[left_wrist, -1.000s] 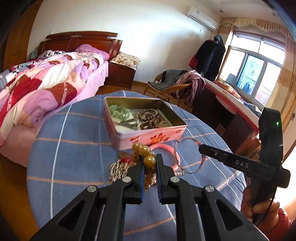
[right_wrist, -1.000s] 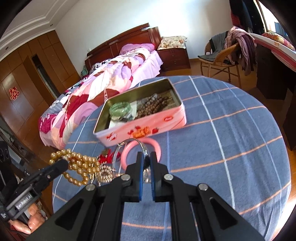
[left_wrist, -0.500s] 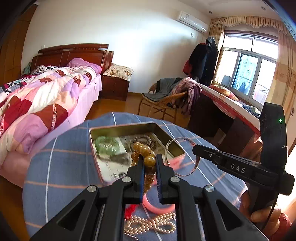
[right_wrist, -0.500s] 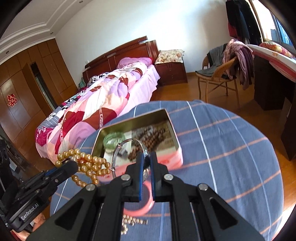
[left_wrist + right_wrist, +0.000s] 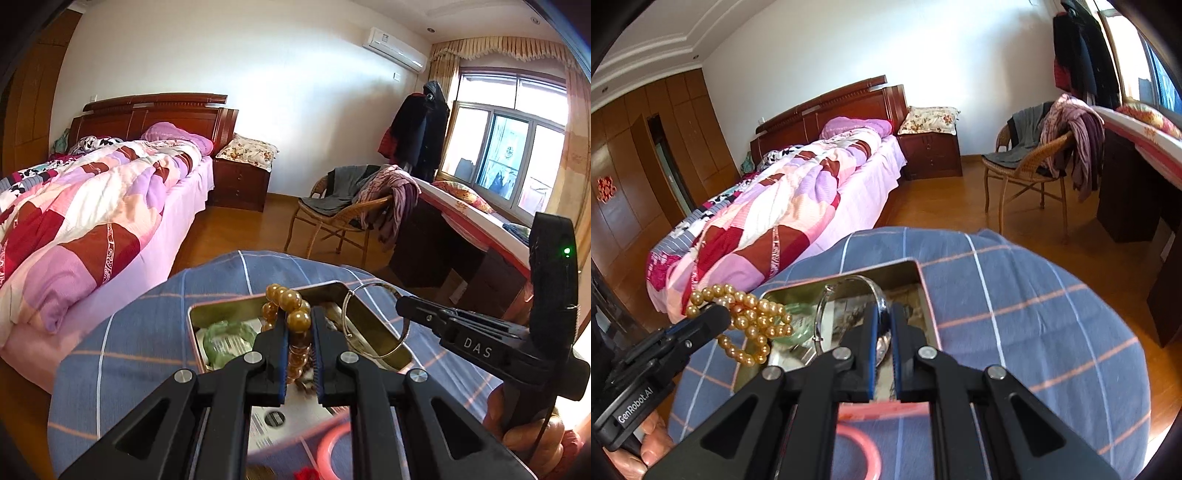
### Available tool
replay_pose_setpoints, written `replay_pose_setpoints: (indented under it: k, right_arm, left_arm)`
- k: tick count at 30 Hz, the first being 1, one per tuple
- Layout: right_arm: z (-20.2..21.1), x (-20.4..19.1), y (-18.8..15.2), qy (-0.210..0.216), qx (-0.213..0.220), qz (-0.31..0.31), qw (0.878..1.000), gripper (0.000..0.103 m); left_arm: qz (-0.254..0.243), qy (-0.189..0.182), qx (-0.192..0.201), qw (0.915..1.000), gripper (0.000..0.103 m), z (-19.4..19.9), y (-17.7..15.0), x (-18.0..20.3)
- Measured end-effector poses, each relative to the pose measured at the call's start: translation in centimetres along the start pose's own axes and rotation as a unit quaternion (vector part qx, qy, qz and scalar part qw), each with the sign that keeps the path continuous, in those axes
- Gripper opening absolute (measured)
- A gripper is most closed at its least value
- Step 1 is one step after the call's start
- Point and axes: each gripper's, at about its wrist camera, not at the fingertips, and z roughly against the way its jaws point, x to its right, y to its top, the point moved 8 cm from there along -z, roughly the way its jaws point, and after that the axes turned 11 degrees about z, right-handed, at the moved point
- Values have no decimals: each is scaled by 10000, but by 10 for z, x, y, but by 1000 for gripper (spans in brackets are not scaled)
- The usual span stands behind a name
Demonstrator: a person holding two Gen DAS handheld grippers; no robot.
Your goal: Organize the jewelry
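Two grippers: left (image 5: 299,332), right (image 5: 882,325). One tin (image 5: 916,266). One amber bead string (image 5: 291,302). One silver bangle (image 5: 849,284). One pink bangle (image 5: 864,450). One green bracelet (image 5: 225,336). One round table (image 5: 1034,314), one bed (image 5: 798,206), one wicker chair (image 5: 1027,166), one nightstand (image 5: 931,151).

daylight pours in from the window (image 5: 506,147) on my right, blown out nearly white, and it washes the white wall (image 5: 258,66) bright. the room reads well lit. both fisheye views bend straight lines hard toward the rim, with dark vignette in the corners. the pink bangle (image 5: 864,450) and the tin (image 5: 384,343) near my lenses look soft and smeared; farther furniture stays sharp.
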Motion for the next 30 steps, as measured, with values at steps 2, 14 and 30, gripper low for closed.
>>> replay_pose_setpoints:
  k: [2, 14, 30]
  right_arm:
    - [-7, 1, 2, -30, -18, 20, 10000, 10]
    - [-49, 0, -2, -152, -285, 209, 9993, 10]
    - [-64, 5, -9, -130, -451, 196, 9987, 20]
  left_arm:
    - [37, 35, -16, 10000, 9, -9, 2, -4]
    - [159, 270, -168, 9994, 9, -47, 0, -14]
    - [-68, 866, -340, 9956, 10, -64, -14, -28]
